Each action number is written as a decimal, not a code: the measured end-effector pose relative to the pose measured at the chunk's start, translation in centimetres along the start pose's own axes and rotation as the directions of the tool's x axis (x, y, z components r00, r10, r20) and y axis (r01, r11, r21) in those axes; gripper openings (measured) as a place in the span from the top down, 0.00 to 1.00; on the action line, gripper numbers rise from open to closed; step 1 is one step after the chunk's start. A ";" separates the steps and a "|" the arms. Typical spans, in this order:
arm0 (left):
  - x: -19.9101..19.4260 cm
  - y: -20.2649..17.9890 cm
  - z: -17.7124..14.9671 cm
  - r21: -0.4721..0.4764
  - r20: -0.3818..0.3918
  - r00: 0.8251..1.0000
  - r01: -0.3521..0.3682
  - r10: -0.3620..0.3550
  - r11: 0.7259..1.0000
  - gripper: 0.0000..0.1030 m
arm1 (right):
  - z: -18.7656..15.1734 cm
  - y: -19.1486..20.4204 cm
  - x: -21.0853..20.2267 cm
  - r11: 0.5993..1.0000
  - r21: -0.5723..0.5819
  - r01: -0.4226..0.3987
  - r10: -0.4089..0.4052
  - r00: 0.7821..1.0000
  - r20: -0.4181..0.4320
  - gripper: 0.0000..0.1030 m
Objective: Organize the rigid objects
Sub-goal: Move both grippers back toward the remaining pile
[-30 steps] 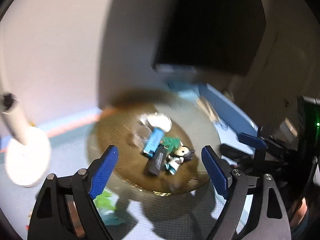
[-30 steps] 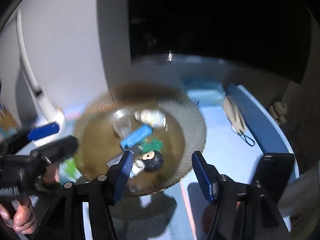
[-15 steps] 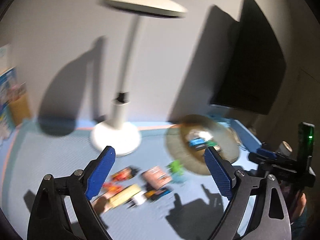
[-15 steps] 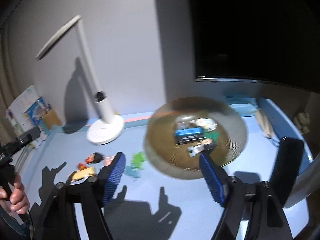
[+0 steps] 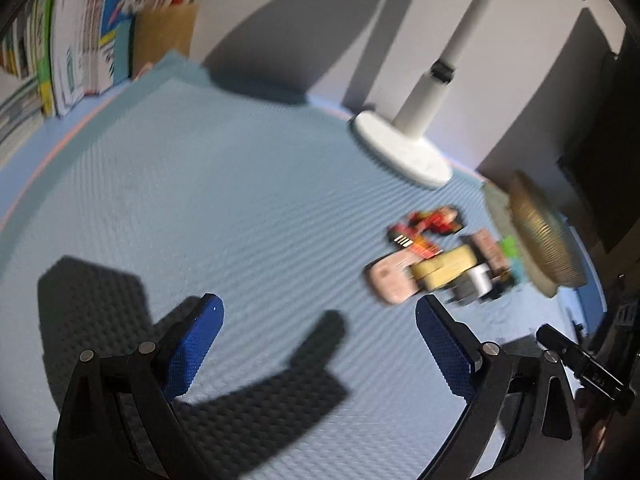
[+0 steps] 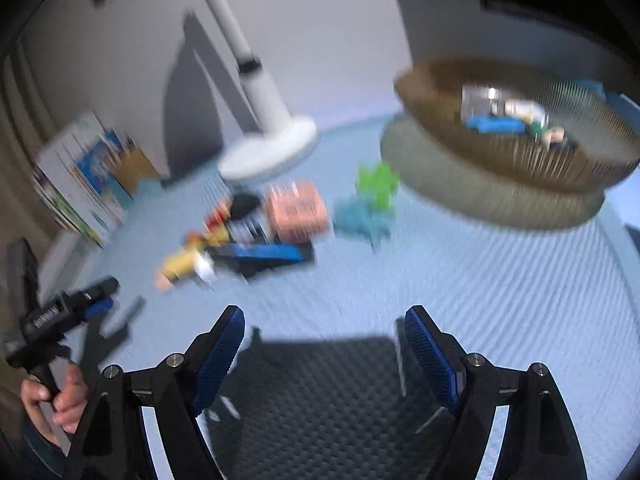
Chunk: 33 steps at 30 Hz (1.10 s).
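Opening over bare blue ribbed tabletop (image 5: 240, 200), the left tool (image 5: 320, 340) holds nothing; a blurred pile of small rigid toys (image 5: 436, 264) lies beside the white lamp base (image 5: 400, 148). Right tool (image 6: 324, 344), wide, empty; brown ribbed bowl (image 6: 520, 160) already holds several pieces, likely the sorting destination.

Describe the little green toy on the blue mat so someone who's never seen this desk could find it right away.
Start at the big round gold-brown dish at the right of the blue mat, right wrist view. Just off its near-left edge lies the green toy, with a teal piece against it. It is the only bright lime-green thing in the scatter; the pink block to its left is boxy and salmon.
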<state>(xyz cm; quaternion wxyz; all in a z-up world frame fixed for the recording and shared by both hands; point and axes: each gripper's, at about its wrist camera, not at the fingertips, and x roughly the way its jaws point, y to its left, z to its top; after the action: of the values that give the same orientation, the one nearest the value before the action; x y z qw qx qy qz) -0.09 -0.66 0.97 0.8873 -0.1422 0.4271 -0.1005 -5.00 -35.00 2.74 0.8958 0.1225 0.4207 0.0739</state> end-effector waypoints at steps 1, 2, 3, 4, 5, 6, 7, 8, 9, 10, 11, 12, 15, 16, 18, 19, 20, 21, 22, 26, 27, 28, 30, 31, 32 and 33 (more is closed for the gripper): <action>0.1 -0.1 0.0 0.001 -0.001 1.000 -0.007 0.007 1.000 0.06 | 0.1 0.4 0.3 1.000 -0.021 0.019 -0.020 1.000 -0.008 0.21; -0.2 -0.3 0.0 0.012 0.016 1.000 0.002 -0.002 1.000 0.06 | 0.1 0.9 0.3 0.998 -0.051 0.036 -0.035 0.999 0.010 0.21; -0.3 -0.6 0.0 0.025 0.033 0.999 0.015 -0.016 1.000 0.06 | 0.2 1.1 0.4 0.997 -0.067 0.043 -0.042 0.999 0.013 0.19; -0.1 -0.8 -0.2 0.034 0.020 1.000 0.011 -0.012 0.999 0.06 | 0.2 1.3 0.8 0.996 -0.072 0.050 -0.050 0.999 0.003 0.17; 0.1 -0.8 -0.2 0.037 0.005 1.000 0.013 -0.013 0.999 0.06 | 0.2 1.2 1.2 0.996 -0.072 0.060 -0.061 0.998 -0.017 0.17; 0.1 -0.9 -0.2 0.039 0.000 1.000 0.015 -0.015 0.999 0.06 | 0.2 1.2 1.6 0.995 -0.071 0.068 -0.070 0.997 -0.025 0.17; 0.1 -0.8 -0.2 0.034 0.006 1.000 0.021 -0.021 0.999 0.06 | 0.2 1.2 1.5 0.995 -0.074 0.071 -0.073 0.997 -0.022 0.17; 0.1 -0.7 -0.2 0.027 0.008 1.000 0.029 -0.029 0.999 0.06 | 0.2 1.3 1.5 0.995 -0.075 0.072 -0.073 0.997 -0.017 0.17; 0.1 -0.4 -0.1 0.016 0.006 0.999 0.040 -0.040 0.999 0.06 | 0.2 1.3 1.6 0.995 -0.073 0.072 -0.073 0.997 -0.015 0.17; 0.1 -0.3 -0.1 0.009 0.007 0.999 0.048 -0.048 0.999 0.06 | 0.2 1.3 1.7 0.995 -0.068 0.072 -0.073 0.997 -0.016 0.17; 0.0 -0.1 -0.1 0.003 0.009 0.998 0.054 -0.054 0.999 0.06 | 0.2 1.2 1.7 0.996 -0.063 0.071 -0.072 0.997 -0.016 0.17; -0.1 0.0 -0.1 0.000 0.011 0.998 0.060 -0.060 0.998 0.06 | 0.1 1.1 1.6 0.996 -0.058 0.073 -0.074 0.997 -0.015 0.17; 0.0 0.0 -0.2 0.004 0.011 0.998 0.055 -0.055 0.998 0.06 | 0.3 0.6 1.3 0.995 -0.048 0.082 -0.083 0.996 -0.012 0.17; 0.0 -0.2 -0.3 0.009 0.011 0.999 0.050 -0.050 0.999 0.06 | 0.2 0.6 1.3 0.995 -0.048 0.087 -0.087 0.996 -0.012 0.17; 0.2 -0.4 -0.3 0.022 0.008 0.999 0.035 -0.035 0.999 0.06 | 0.2 0.6 1.3 0.994 -0.051 0.101 -0.102 0.995 -0.015 0.17; 0.2 -0.5 -0.4 0.028 0.006 1.000 0.028 -0.028 0.999 0.06 | 0.1 0.7 1.2 0.993 -0.052 0.111 -0.112 0.994 -0.014 0.17; 0.3 -0.7 -0.4 0.039 -0.001 1.000 0.019 -0.019 0.999 0.06 | 0.1 0.7 1.2 0.991 -0.050 0.124 -0.125 0.992 -0.015 0.17; 0.5 -0.9 -0.4 0.052 -0.010 1.000 0.009 -0.009 0.999 0.06 | 0.1 0.7 1.3 0.990 -0.046 0.132 -0.133 0.991 -0.021 0.17; 0.6 -1.2 -0.3 0.072 -0.023 1.000 -0.003 0.004 0.997 0.06 | 0.1 0.7 1.3 0.989 -0.039 0.143 -0.145 0.989 -0.031 0.17; 1.2 -3.0 0.1 0.261 -0.113 0.991 -0.042 0.074 0.965 0.06 | 0.1 0.9 0.6 0.989 -0.048 0.141 -0.144 0.986 -0.081 0.17; 1.2 -3.5 0.4 0.317 -0.110 0.991 -0.044 0.083 0.947 0.06 | 0.3 0.8 0.4 0.990 -0.050 0.132 -0.136 0.987 -0.086 0.17; 1.2 -4.0 0.6 0.364 -0.093 0.991 -0.056 0.096 0.930 0.06 | 0.7 0.8 0.1 0.990 -0.050 0.130 -0.134 0.987 -0.086 0.17; 1.5 -4.9 1.2 0.439 -0.064 0.991 -0.077 0.116 0.895 0.07 | 2.0 0.2 -0.1 0.988 -0.032 0.152 -0.154 0.985 -0.080 0.17; 1.9 -5.2 1.6 0.469 -0.067 0.992 -0.066 0.110 0.881 0.07 | 2.7 -0.2 0.0 0.987 -0.017 0.157 -0.158 0.985 -0.074 0.17; 2.4 -5.5 1.9 0.491 -0.076 0.992 -0.049 0.098 0.870 0.12 | 3.5 -0.7 0.1 0.988 0.003 0.152 -0.152 0.986 -0.064 0.17; 2.9 -5.7 2.3 0.508 -0.095 0.992 -0.021 0.080 0.861 0.18 | 3.9 -1.1 0.1 0.989 0.015 0.148 -0.147 0.987 -0.059 0.20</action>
<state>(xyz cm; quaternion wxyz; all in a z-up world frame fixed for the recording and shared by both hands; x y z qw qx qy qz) 3.18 -6.52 2.09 0.8703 0.1126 0.4387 -0.1936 -1.84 -36.62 4.75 0.8852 0.0976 0.4548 0.0066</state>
